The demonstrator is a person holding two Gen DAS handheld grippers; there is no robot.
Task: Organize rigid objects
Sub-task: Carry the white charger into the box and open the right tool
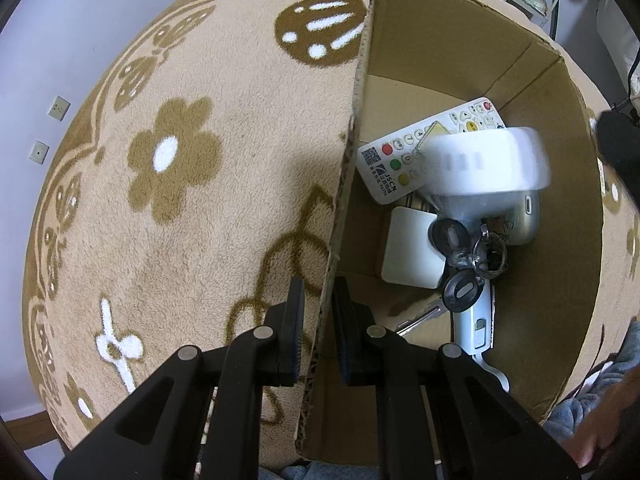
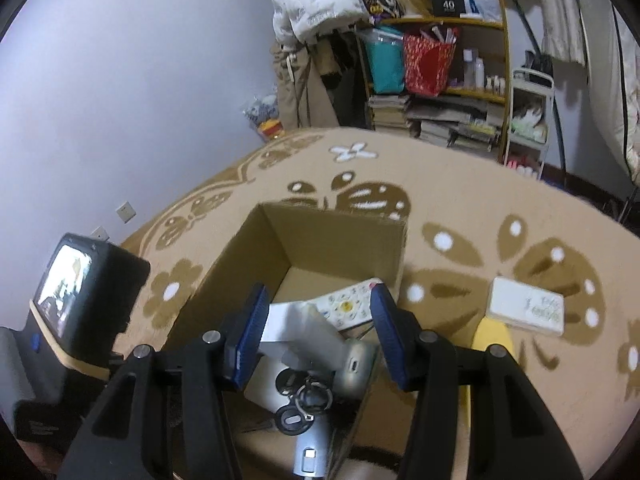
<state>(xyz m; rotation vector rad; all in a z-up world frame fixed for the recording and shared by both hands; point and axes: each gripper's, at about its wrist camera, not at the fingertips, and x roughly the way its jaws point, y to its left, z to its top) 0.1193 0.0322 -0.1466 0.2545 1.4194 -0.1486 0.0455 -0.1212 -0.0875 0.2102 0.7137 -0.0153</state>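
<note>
Cardboard box [image 1: 460, 52] already holds most of my haul: white remote [image 1: 394, 160], keys [image 1: 464, 264], a white square pad [image 1: 412, 244], and a blurred white roll [image 1: 484, 160] mid-drop. My left claw [image 1: 318, 336] straddles the box's near wall, fingers not quite touching it. My right claw [image 2: 318, 336] hangs spread apart above the box, gripping nothing. Left outside, I judge: white case [image 2: 526, 306] and something yellow [image 2: 494, 332] on the carpet [image 1: 200, 200], with plenty of open carpet around.
</note>
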